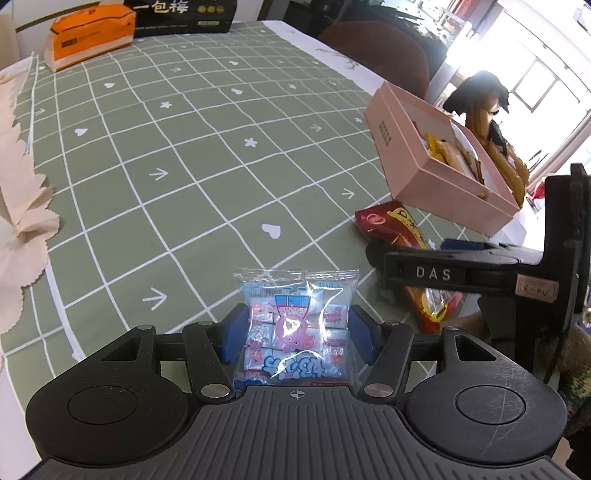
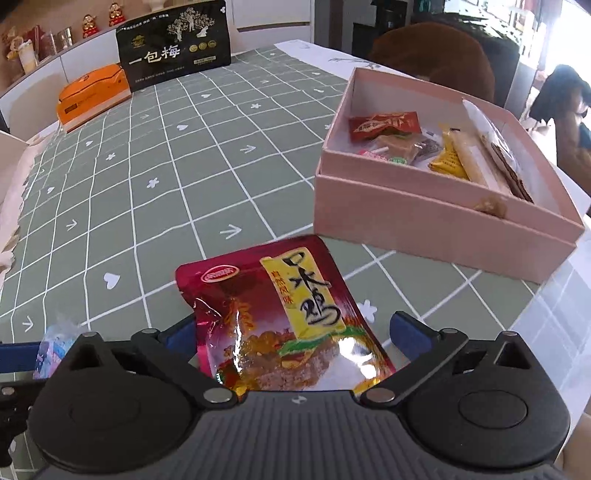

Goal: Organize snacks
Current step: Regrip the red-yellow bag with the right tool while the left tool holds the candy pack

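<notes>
Right wrist: green gridded tablecloth (image 2: 155,206); shelf figurines (image 2: 101,20).

Orange tissue pack (image 1: 90,31), brown chair (image 2: 432,55)

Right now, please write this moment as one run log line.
left gripper: around candy bag, grip unclear | right gripper: open over red pouch | pink box: part filled

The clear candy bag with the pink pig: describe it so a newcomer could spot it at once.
On the green checked tablecloth, look at the near edge, left of the pink box. The candy bag lies between the left gripper jaws. Unlike the red foil pouch beside it, it is transparent, packed with small pale-blue wrapped sweets and printed with a pink pig.
</notes>
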### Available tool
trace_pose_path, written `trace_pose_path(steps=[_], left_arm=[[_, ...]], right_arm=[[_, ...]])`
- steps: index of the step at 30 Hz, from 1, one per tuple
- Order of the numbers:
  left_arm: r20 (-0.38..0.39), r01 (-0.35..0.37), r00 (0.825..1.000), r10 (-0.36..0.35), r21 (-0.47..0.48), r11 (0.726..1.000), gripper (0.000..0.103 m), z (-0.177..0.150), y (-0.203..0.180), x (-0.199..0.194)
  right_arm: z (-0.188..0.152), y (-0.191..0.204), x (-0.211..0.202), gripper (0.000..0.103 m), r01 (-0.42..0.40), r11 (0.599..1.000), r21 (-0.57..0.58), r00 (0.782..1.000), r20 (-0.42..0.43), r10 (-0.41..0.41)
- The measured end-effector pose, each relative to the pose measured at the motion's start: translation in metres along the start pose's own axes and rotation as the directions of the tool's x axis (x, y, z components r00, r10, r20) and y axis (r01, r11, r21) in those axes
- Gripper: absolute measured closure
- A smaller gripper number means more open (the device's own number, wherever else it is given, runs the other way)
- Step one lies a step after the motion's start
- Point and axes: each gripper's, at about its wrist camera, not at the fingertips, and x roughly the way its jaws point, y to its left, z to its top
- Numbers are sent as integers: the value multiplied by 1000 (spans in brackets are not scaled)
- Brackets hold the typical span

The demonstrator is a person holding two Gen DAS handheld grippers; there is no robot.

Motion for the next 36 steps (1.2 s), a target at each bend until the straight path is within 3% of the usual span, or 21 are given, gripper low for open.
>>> trace_pose_path(steps=[4,11,15,18,20,22,31,36], left_arm=[[1,11,1000,-11,-2,1000,38,-1,1,0],[-15,25,1000,-24,36,999,38,0,-6,5],[-24,38,999,-37,51,998,38,-2,-12,6],[-30,45,999,-43,60,997,38,-3,-16,7],[-32,45,999,-43,67,997,38,-4,-19,7],[-34,49,998,-46,73,996,38,-4,-23,8],[-44,56,998,-52,88,995,38,-3,-36,16],[-52,52,998,-46,107,993,38,-1,-40,19]], right_arm=[[7,-3,5,1,-11,1000,-1,1000,-9,11],[2,-4,-15,38,-31,999,38,999,-44,33],[-8,-9,-30,45,-63,995,78,995,-74,69],[-10,-15,-41,59,-98,990,101,991,-80,106],[-7,-23,-52,77,-127,983,130,988,-65,137],[-2,-32,-63,82,-143,977,158,987,-45,152],[9,-94,-73,85,-122,940,318,990,-22,137],[3,-87,-58,80,-104,959,265,991,-57,124]])
